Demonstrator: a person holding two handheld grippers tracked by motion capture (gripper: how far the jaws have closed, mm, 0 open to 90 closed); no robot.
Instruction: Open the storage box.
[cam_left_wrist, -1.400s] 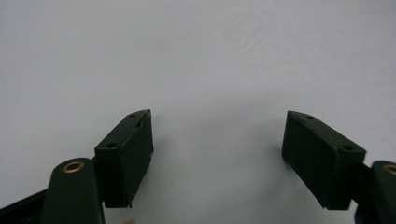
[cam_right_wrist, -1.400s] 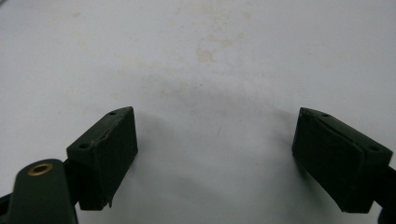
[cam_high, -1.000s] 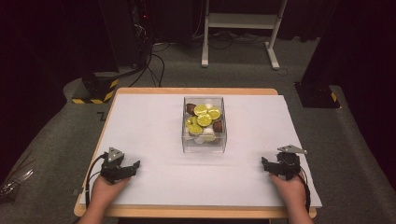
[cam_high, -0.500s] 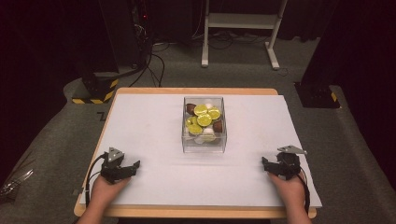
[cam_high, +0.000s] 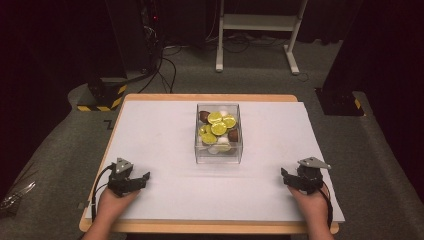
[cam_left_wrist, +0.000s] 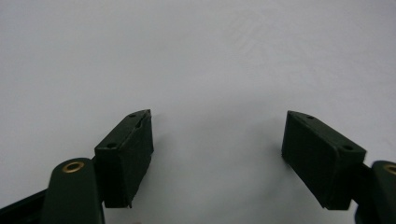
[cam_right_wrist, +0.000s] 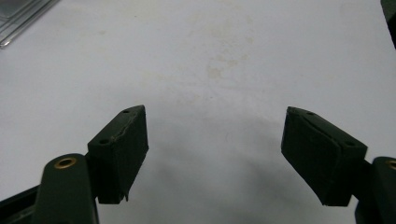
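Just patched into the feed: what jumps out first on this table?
The clear box at the middle of the white table, heaped with yellow-green slices and brown pieces. At the near edge, left gripper and right gripper rest open, with nothing between the jaws.

Landmark: the table (cam_high: 150, 97), wood-edged with a white top.
Floor: grey carpet (cam_high: 60, 150) on every side of the table.
Beyond the table: a white metal stand (cam_high: 260, 22), black cables (cam_high: 167, 65) beside it.
Left of the far corner: a yellow-and-black striped base (cam_high: 105, 97).
Light: bright on the table, dark behind.
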